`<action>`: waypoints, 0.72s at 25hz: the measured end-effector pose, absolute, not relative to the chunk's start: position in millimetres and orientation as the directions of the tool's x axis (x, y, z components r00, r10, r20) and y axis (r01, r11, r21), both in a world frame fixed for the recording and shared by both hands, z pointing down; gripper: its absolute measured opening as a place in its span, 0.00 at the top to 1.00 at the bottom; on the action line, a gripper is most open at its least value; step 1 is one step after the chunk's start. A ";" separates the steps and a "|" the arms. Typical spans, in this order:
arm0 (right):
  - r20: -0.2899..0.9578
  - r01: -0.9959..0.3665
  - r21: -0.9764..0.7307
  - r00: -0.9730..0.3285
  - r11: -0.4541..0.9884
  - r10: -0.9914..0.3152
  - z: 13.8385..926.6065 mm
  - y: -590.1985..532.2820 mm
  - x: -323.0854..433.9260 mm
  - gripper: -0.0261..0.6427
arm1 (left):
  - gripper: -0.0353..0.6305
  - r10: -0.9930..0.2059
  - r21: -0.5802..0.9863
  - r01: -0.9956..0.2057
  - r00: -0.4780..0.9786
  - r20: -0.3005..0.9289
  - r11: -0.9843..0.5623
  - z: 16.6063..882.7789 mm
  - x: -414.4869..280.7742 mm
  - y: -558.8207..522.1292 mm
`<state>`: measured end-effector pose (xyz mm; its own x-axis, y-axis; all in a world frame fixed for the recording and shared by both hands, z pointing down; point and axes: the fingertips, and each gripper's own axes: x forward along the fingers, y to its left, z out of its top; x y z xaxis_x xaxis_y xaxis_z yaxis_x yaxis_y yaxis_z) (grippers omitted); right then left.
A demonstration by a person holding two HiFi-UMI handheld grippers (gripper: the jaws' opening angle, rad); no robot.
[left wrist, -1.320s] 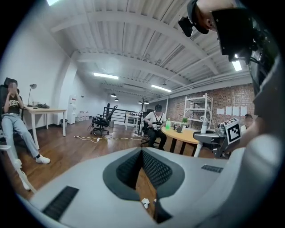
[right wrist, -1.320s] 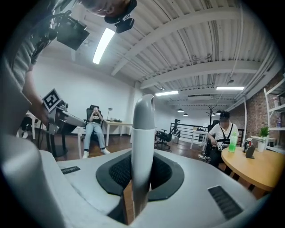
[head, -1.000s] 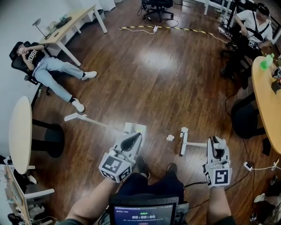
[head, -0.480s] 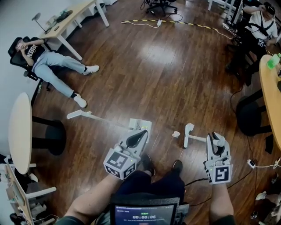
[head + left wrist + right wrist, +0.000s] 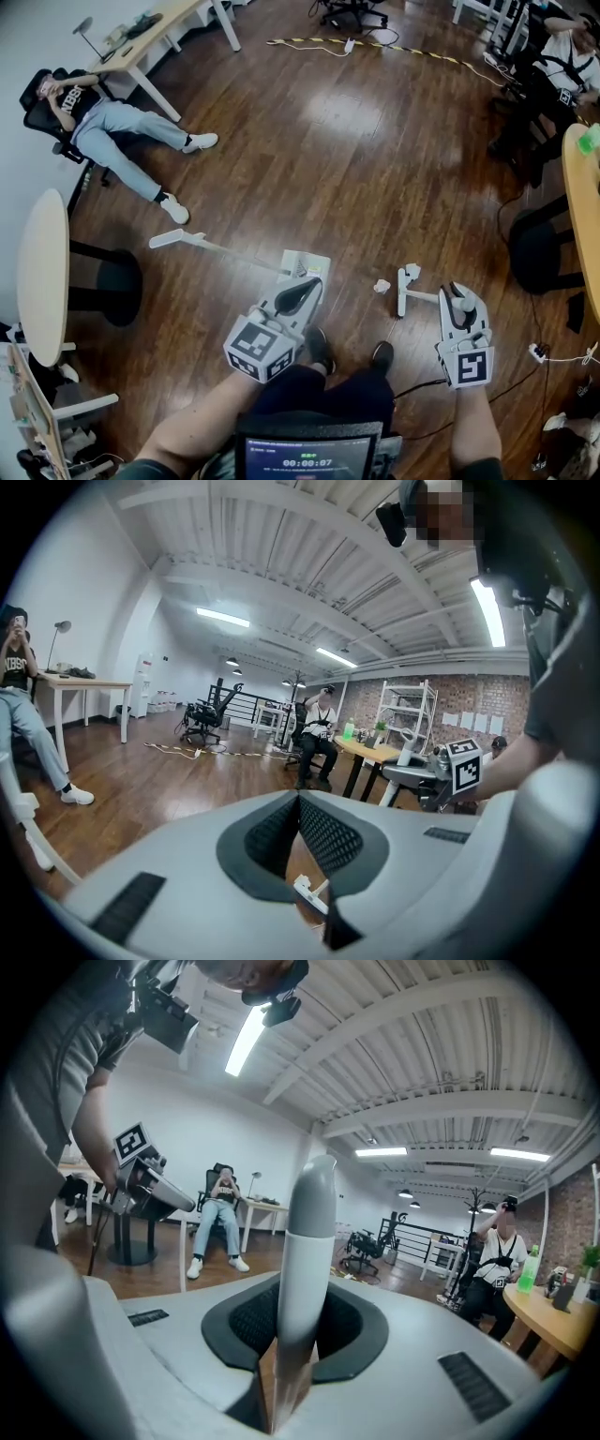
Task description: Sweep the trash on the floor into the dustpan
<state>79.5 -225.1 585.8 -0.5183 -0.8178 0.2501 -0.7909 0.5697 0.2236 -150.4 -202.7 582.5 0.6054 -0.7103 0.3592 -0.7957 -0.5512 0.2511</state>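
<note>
A small crumpled white paper point(image 5: 382, 285) lies on the wood floor. Just right of it is the white broom head point(image 5: 403, 291). Its handle point(image 5: 306, 1269) runs back into my right gripper point(image 5: 457, 298), which is shut on it. The white dustpan point(image 5: 307, 263) sits on the floor left of the paper, and its long handle point(image 5: 202, 246) lies out to the left. My left gripper point(image 5: 307, 284) hovers at the dustpan's near edge. In the left gripper view its jaws meet at the tip point(image 5: 300, 803), with nothing clearly held between them.
A person reclines in a chair point(image 5: 103, 122) at the far left beside a desk point(image 5: 159, 37). A round table point(image 5: 42, 272) stands at the left, a curved table point(image 5: 586, 206) at the right. A taped cable point(image 5: 375, 47) crosses the far floor. A power strip point(image 5: 536, 352) lies near right.
The head view has shifted a little, so everything sits slightly higher and further right. The broom head is a touch closer to the paper. Both grippers keep their poses.
</note>
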 end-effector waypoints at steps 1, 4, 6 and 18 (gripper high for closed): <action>0.258 -0.793 0.222 -0.513 0.567 -0.819 591.1 -225.2 78.2 0.84 | 0.94 -0.709 0.249 -0.796 0.605 0.362 -0.552 583.3 -152.0 -202.6; 0.272 -0.797 0.212 -0.507 0.565 -0.818 599.5 -224.9 67.9 0.84 | 0.94 -0.710 0.248 -0.798 0.602 0.365 -0.549 587.2 -158.5 -203.2; 0.278 -0.786 0.210 -0.522 0.581 -0.807 600.4 -224.8 53.5 0.84 | 0.94 -0.713 0.247 -0.799 0.601 0.362 -0.548 588.1 -163.4 -203.5; 0.209 -0.846 0.070 -0.506 0.528 -0.837 603.6 -248.3 -15.9 0.84 | 0.94 -0.750 0.258 -0.828 0.560 0.351 -0.498 594.7 -198.4 -204.4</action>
